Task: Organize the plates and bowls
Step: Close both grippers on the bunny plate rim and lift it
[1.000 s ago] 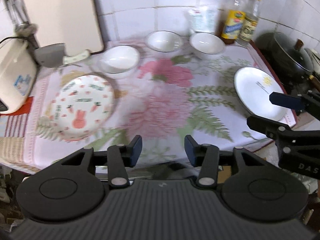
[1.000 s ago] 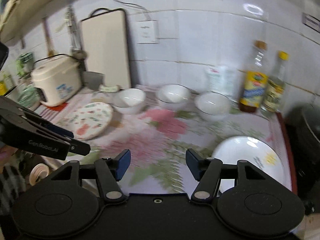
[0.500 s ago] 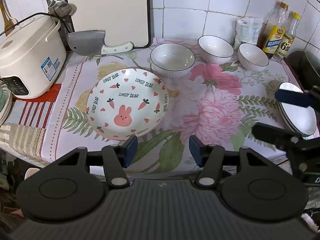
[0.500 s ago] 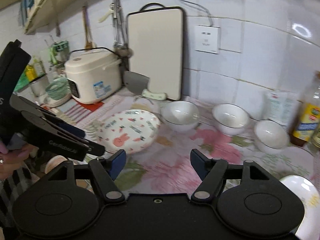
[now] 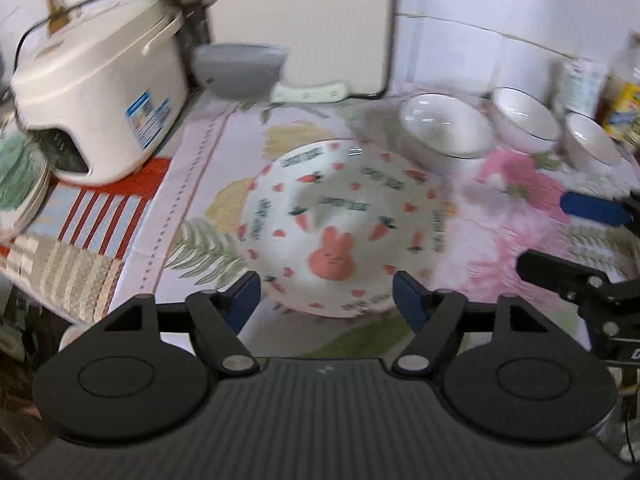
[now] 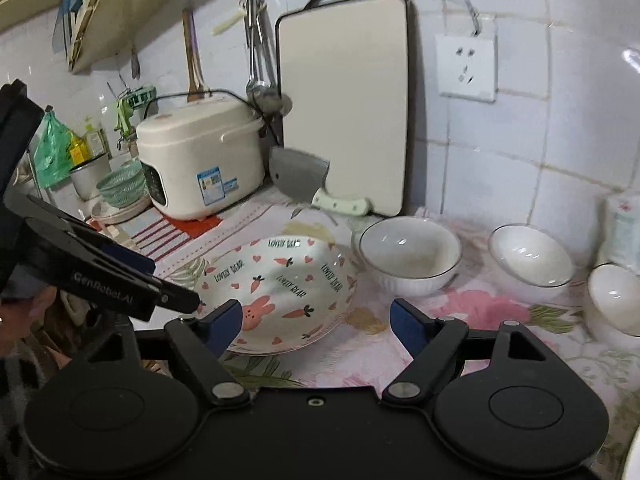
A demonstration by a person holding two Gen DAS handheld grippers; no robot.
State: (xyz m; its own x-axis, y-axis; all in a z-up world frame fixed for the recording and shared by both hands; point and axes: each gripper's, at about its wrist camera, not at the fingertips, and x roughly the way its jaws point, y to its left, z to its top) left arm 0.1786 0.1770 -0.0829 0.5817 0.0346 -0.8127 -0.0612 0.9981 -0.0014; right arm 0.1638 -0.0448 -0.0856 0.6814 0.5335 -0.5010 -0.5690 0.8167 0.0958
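Observation:
A rabbit-and-carrot patterned plate [image 5: 340,216] [image 6: 280,280] lies flat on the floral cloth. Behind it to the right stand three white bowls in a row [image 5: 444,132] [image 5: 524,116] [image 5: 592,144], also in the right wrist view [image 6: 408,256] [image 6: 528,256] [image 6: 616,296]. My left gripper [image 5: 326,298] hovers over the plate's near rim; its jaws are opening and hold nothing. My right gripper [image 6: 316,320] is open and empty, just to the right of the plate's near edge. Each gripper shows at the side of the other's view.
A white rice cooker [image 6: 196,164] stands at the back left, with a cleaver [image 6: 300,176] and a cutting board [image 6: 344,100] leaning on the tiled wall. Stacked dishes with a green bowl [image 6: 120,188] sit further left. Bottles [image 5: 624,92] stand at the far right.
Both views have swung left, from the white plate at the right to the rabbit plate, and come lower and closer. Both grippers' jaws stand wider apart.

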